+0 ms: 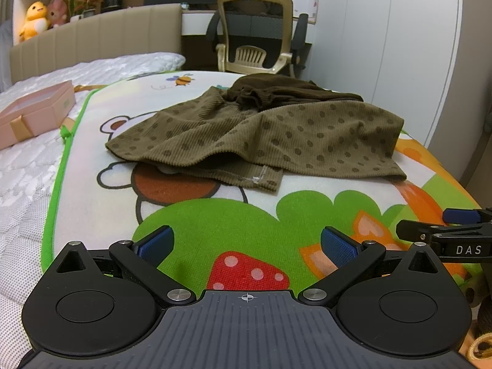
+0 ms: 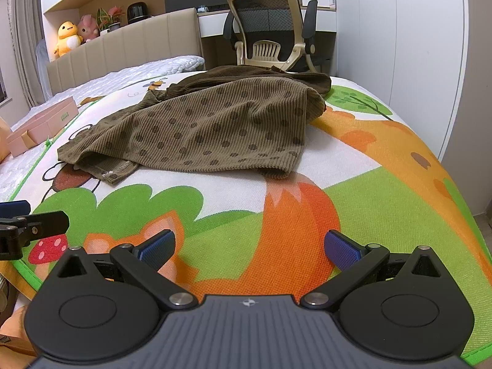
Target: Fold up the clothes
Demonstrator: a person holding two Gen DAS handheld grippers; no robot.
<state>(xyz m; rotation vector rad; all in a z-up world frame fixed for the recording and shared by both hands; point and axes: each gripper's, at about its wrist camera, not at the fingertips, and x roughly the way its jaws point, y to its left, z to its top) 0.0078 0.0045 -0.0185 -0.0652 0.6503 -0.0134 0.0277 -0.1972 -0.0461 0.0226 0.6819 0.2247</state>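
A rumpled olive-brown ribbed garment with dark dots lies on a cartoon play mat on the bed; it also shows in the right wrist view. A darker brown part is bunched at its far side. My left gripper is open and empty, low over the mat, well short of the garment's near hem. My right gripper is open and empty, beside the left one and equally short of the garment. The right gripper's finger tip shows at the right edge of the left view.
A pink gift box sits on the white bedspread left of the mat. A beige office chair stands beyond the bed's far edge. Plush toys sit on the headboard shelf. White wardrobe doors stand at the right.
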